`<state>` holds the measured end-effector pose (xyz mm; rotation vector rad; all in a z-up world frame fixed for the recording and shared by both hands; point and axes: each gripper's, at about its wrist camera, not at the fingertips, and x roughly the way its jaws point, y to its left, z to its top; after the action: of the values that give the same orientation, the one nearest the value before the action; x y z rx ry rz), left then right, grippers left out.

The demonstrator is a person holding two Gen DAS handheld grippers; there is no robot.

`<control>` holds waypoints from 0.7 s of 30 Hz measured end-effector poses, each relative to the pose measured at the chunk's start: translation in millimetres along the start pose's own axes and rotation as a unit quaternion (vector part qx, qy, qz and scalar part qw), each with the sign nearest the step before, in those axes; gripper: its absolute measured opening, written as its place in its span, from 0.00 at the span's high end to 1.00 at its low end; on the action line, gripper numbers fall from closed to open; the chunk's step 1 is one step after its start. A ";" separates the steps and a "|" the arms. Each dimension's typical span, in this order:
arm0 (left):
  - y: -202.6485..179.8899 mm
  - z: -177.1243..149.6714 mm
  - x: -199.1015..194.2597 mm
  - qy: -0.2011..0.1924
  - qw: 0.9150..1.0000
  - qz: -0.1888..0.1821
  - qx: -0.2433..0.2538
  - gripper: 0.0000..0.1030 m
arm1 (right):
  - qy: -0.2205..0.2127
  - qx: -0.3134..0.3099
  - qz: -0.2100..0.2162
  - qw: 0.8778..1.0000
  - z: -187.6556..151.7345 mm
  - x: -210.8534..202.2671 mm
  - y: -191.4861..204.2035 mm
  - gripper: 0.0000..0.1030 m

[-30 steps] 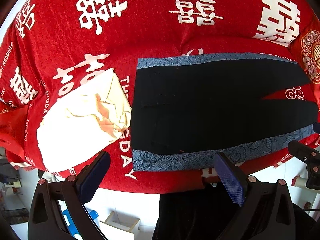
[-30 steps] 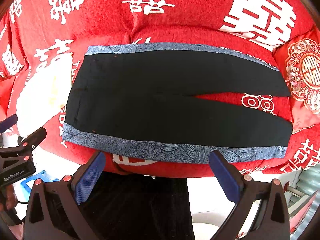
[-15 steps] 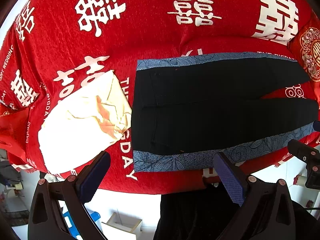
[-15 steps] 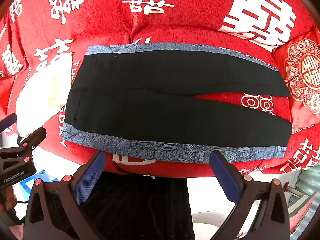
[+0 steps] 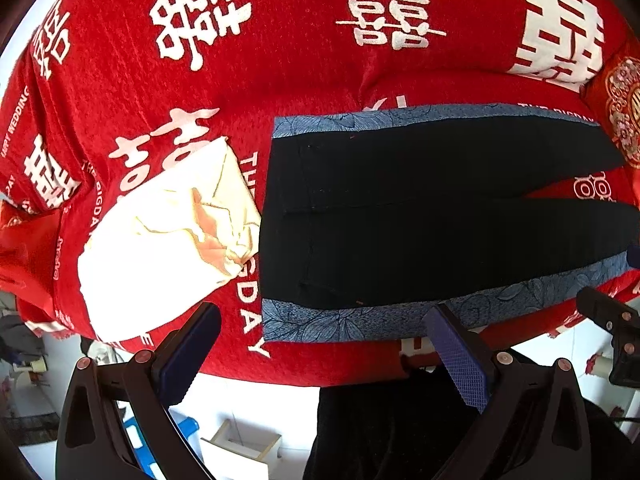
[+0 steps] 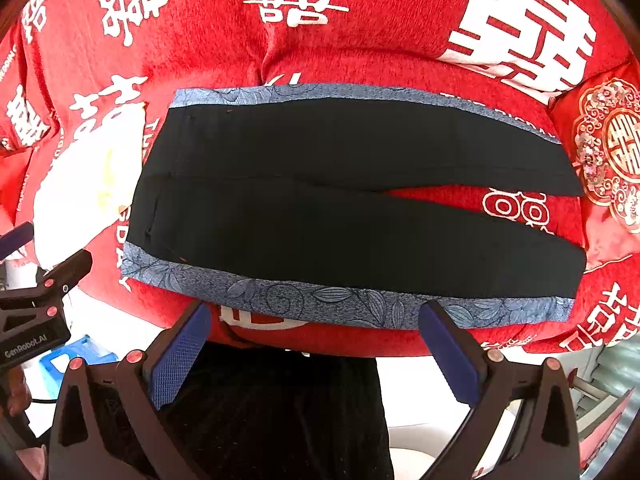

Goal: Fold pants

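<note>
Two grippers, both spread and empty, hovered off the near edge of the pants (image 6: 352, 208). We noted the pants flat on the red bedspread (image 6: 360, 52), long axis crosswise; left gripper (image 5: 324, 350) nearer the waistband, right gripper (image 6: 316, 346) toward the legs.

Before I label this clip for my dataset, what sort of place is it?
Probably a bedroom at home: black pants lie flat on a bed under a red wedding bedspread, with a matching embroidered cushion at its right end.
</note>
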<state>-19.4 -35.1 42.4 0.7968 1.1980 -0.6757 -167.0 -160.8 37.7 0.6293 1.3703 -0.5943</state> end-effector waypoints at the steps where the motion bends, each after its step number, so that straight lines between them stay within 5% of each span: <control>1: 0.2 0.9 0.3 0.003 1.000 -0.002 -0.006 0.00 | 0.000 -0.001 0.003 1.000 0.1 0.4 -1.9 0.00; 13: -18.3 0.4 8.4 0.032 0.995 0.010 -0.092 0.00 | 0.013 -0.026 0.014 0.999 8.6 12.1 -34.1 0.00; 21: -20.4 -4.1 40.8 0.038 0.995 -0.021 -0.094 0.00 | 0.011 -0.001 0.051 0.999 8.5 36.8 -45.3 0.00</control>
<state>-28.4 -44.7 -1.5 0.6467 1.3289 -0.5609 -189.3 -199.4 -0.9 0.7023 1.3504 -0.5059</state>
